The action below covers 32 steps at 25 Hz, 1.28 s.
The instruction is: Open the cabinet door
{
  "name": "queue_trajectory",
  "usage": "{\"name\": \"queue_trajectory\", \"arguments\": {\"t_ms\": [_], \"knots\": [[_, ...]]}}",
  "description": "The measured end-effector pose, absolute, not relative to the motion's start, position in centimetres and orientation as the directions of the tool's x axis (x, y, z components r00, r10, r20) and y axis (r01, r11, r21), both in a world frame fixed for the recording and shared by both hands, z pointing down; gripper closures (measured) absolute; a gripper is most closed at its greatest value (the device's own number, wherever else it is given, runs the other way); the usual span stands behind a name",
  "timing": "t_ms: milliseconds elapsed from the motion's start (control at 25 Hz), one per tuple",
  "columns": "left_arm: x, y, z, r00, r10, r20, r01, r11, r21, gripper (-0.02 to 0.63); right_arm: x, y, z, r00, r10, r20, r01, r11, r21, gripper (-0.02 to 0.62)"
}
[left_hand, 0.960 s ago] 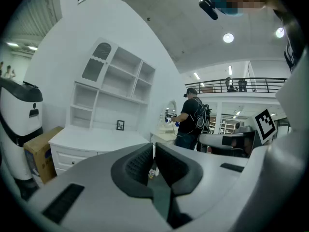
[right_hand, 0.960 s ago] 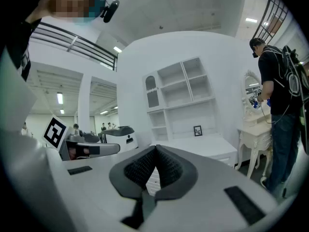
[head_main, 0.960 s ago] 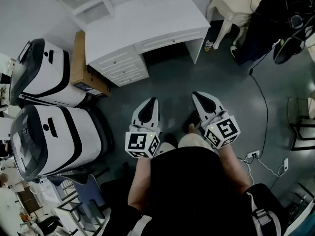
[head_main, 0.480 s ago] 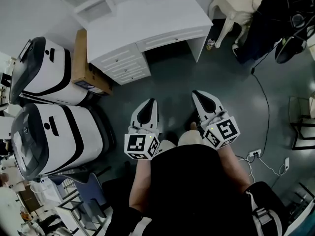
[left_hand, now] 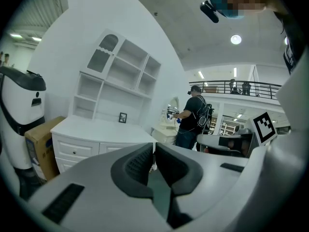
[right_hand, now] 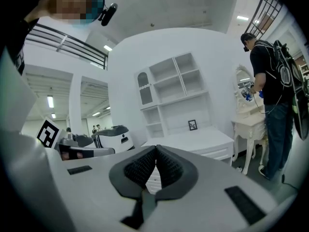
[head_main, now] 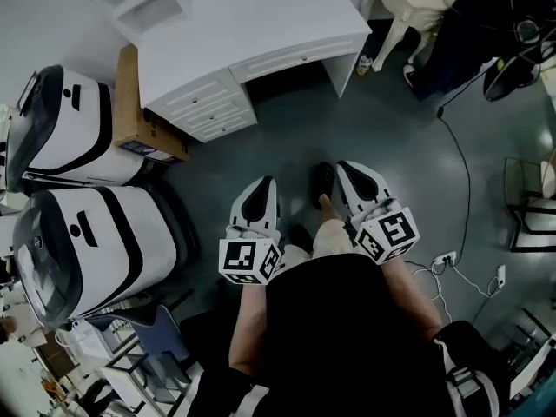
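- Head view: left gripper (head_main: 263, 183) and right gripper (head_main: 349, 168) were held side by side over the grey floor (head_main: 287, 137), aimed toward the white cabinet (head_main: 252, 42), which stood well apart from them.
- Left gripper view: the jaws were pressed together with nothing between them. The cabinet's arched door (left_hand: 107, 52) was seen closed, far ahead.
- Right gripper view: the jaws were likewise clenched and empty, and the arched door (right_hand: 143, 88) was seen beyond them.
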<state>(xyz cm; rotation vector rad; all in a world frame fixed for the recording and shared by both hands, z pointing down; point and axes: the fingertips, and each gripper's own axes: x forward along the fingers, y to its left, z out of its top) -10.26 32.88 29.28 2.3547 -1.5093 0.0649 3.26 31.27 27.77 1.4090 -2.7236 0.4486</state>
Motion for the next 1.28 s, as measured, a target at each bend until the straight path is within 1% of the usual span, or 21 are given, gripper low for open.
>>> {"name": "queue_trajectory", "arguments": {"t_ms": [360,640,1000,1280], "knots": [[-11.6,26.1,30.1,0.404,-0.881,0.247,-0.907,-0.349,0.237,0.572,2.0,23.4,29.3,-0.596,-0.781,0.184,-0.799,0.556,-0.228,0.578],[-9.9,18.0,29.6,0.418,-0.871,0.257,-0.903,-0.369,0.218,0.572,2.3,15.6,30.3,-0.616,-0.757,0.217,-0.787,0.580,-0.210,0.575],[-7.0,10.0,29.4,0.394,-0.874,0.284,-0.916,-0.348,0.200,0.572,5.0,7.5,33.2,-0.643,-0.710,0.289,-0.766,0.596,-0.241,0.554],[-4.9,5.6,30.2,0.371,-0.877,0.306,-0.925,-0.322,0.200,0.572,6.7,2.2,36.6,-0.659,-0.674,0.333,-0.752,0.595,-0.282,0.516]]}}
